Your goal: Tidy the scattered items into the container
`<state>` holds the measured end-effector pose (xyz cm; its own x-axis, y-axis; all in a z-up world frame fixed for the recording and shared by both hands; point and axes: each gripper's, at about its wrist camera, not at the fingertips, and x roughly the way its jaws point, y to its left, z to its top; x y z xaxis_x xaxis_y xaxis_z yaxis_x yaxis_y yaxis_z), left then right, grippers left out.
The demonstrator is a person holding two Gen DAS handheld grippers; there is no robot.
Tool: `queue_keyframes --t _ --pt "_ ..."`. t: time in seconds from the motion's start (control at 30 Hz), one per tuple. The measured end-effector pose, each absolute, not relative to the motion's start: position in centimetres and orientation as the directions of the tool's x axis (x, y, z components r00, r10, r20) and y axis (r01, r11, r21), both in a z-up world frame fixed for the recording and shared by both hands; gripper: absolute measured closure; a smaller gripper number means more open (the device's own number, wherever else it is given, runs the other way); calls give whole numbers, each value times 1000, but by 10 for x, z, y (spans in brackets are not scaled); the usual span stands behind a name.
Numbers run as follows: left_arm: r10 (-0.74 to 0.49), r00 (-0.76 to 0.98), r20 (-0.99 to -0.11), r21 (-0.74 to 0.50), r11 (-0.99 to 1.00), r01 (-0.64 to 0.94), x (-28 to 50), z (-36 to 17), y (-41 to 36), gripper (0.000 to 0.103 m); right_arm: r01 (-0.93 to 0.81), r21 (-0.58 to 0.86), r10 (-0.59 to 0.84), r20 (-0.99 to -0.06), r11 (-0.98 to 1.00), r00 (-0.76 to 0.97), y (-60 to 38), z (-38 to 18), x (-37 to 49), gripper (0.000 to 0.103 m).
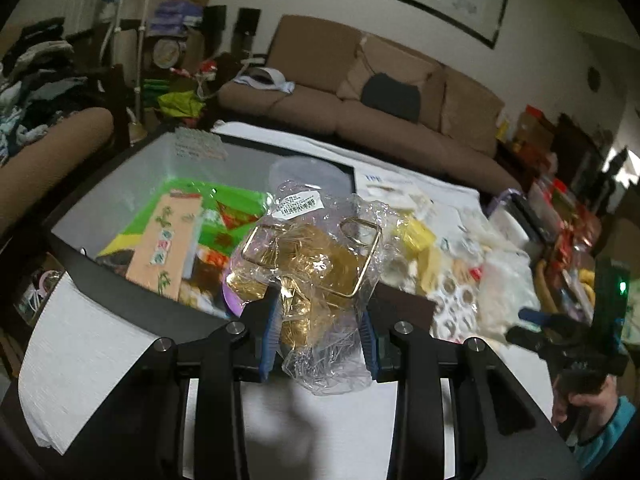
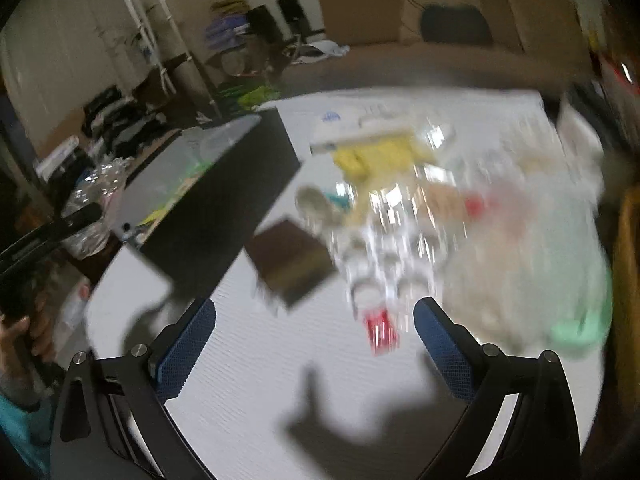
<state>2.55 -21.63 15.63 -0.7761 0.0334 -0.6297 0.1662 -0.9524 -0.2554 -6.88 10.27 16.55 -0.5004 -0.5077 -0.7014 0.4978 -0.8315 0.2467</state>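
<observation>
The left gripper is clamped on a crinkled clear bag of gold pieces. The bag's long axis runs away from the fingers, its barcode label end farthest out, above the near rim of the dark box. The right gripper stands wide apart with nothing in it, above the white table.

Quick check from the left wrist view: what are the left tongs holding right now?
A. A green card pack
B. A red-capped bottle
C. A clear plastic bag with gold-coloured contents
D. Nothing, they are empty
C: the left tongs are closed on a crinkled clear plastic bag with gold-coloured contents and a barcode label, held up in front of the dark container.
</observation>
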Motion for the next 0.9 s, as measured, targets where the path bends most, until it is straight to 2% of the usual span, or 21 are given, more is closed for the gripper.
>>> queue_keyframes --t 0.07,0.1,0.2,0.23,0.27,0.4,0.47,0.57,0.6,0.73,0.9 --pt "16 -785 -619 -263 -946 187 16 156 -222 71 511 226 -504 -700 -829 -507 78 169 -96 7" --pt "11 -790 -613 -269 -943 195 10 157 -226 71 515 213 -496 -703 -830 -509 68 168 -108 14" --pt "15 -800 -600 -283 -939 195 -3 157 -240 71 534 144 -447 -744 -833 -497 33 152 -143 23" --pt "16 -803 -596 -285 -939 193 -7 157 -244 71 543 121 -429 -761 -831 -487 22 142 -155 30" --pt "19 -805 -593 -286 -939 188 -11 156 -247 71 549 98 -409 -777 -830 -479 14 133 -164 33" --pt "23 -799 -600 -277 -944 180 -24 152 -262 71 571 2 -305 -846 -821 -437 -7 90 -199 63" --pt "32 -796 -604 -288 -940 181 -29 150 -272 71 591 14 -299 -872 -807 -388 -9 72 -212 68" --pt "20 -788 -615 -281 -940 195 -33 148 -286 71 638 -1 -312 -871 -770 -379 -13 64 -209 82" --pt "14 -785 -619 -279 -939 203 -35 147 -290 71 651 -5 -320 -869 -759 -379 -14 64 -207 85" --pt "-9 -783 -621 -280 -932 233 -41 146 -307 71 664 46 -371 -857 -747 -358 -14 72 -205 87" --pt "-67 -783 -619 -283 -910 302 -36 148 -342 71 654 63 -427 -803 -754 -415 -10 116 -197 91"
